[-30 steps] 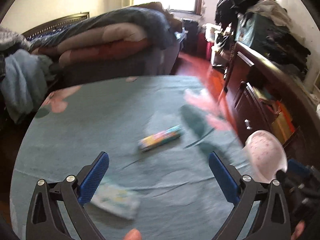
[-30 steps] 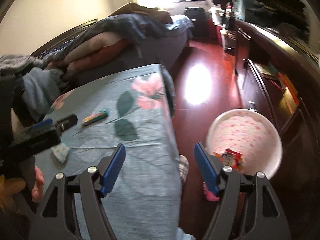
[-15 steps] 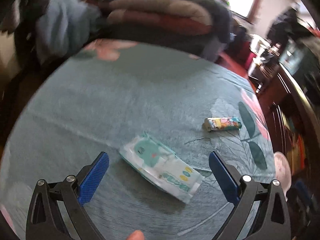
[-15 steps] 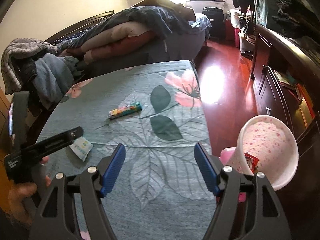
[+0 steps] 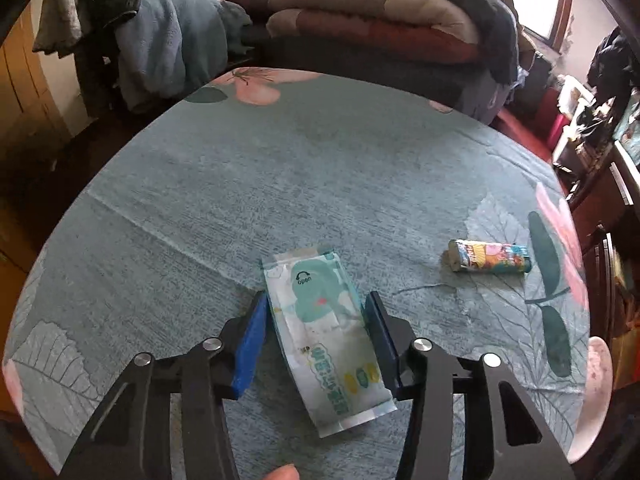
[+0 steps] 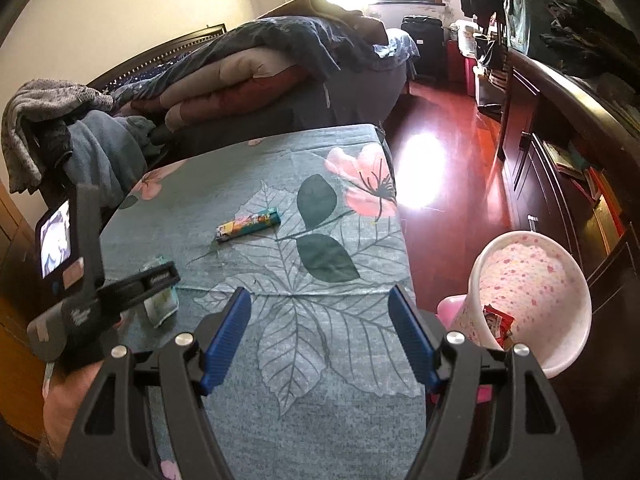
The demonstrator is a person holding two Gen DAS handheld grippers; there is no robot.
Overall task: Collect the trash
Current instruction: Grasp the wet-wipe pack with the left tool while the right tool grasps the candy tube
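Our left tool [image 5: 318, 320] narrowed around the wet-wipe packet [image 5: 328, 336] lying flat on the desk [image 5: 280, 184], pads just beside its edges | our right tool [image 6: 320, 332] wide, holding nothing | candy wrapper [image 5: 490, 255] lies well apart | pink-speckled bin [image 6: 532, 300] beside desk.

The left wrist view looks steeply down, close over the surface [image 5: 320, 184]. The right wrist view sits higher and farther back, facing the bed [image 6: 280, 64]. Both share the colourful tube [image 5: 490, 256] [image 6: 248, 224].
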